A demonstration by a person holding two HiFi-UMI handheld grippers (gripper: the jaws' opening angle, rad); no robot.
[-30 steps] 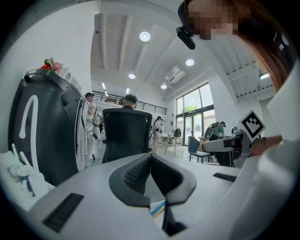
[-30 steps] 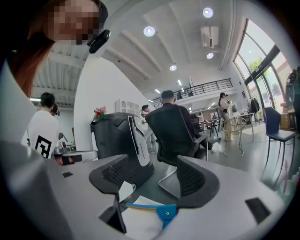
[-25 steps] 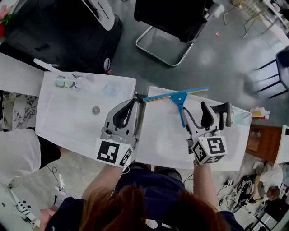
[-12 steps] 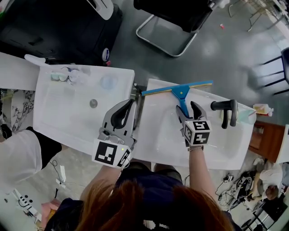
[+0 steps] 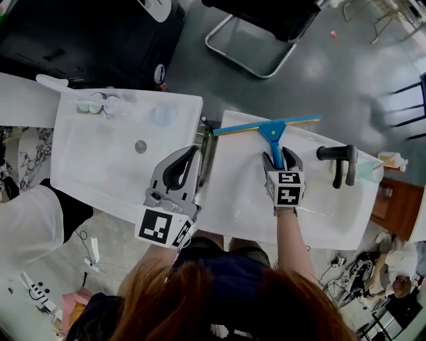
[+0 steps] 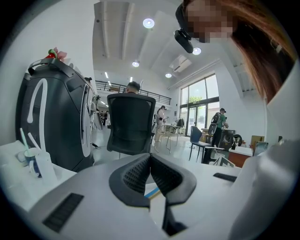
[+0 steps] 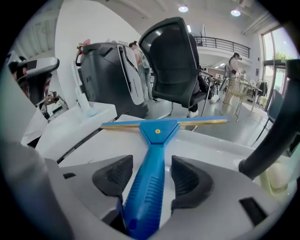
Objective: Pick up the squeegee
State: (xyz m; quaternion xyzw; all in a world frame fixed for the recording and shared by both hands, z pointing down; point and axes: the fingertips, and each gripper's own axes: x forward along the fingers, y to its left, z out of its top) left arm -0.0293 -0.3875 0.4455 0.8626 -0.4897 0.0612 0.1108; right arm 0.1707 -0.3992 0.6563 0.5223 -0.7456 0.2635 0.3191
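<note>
The blue squeegee [image 5: 273,131] lies on the white right-hand basin [image 5: 233,193], its blade along the far rim and its handle pointing toward me. My right gripper [image 5: 282,158] points down over that handle. In the right gripper view the ribbed handle [image 7: 151,164] runs between the two pads of the right gripper [image 7: 150,176], with a small gap on each side; the jaws are closing. My left gripper [image 5: 184,168] hovers over the seam between the two basins, and the left gripper [image 6: 150,165] is shut on nothing.
A black faucet [image 5: 341,161] stands right of the right gripper. The left basin [image 5: 100,166] has a drain [image 5: 140,146] and small cups [image 5: 100,105] at its far corner. A black office chair [image 5: 266,20] and a dark case [image 5: 86,40] stand beyond.
My right gripper dropped and tipped downward from beside the faucet onto the squeegee handle, and its jaws narrowed around it. The left gripper sank slightly.
</note>
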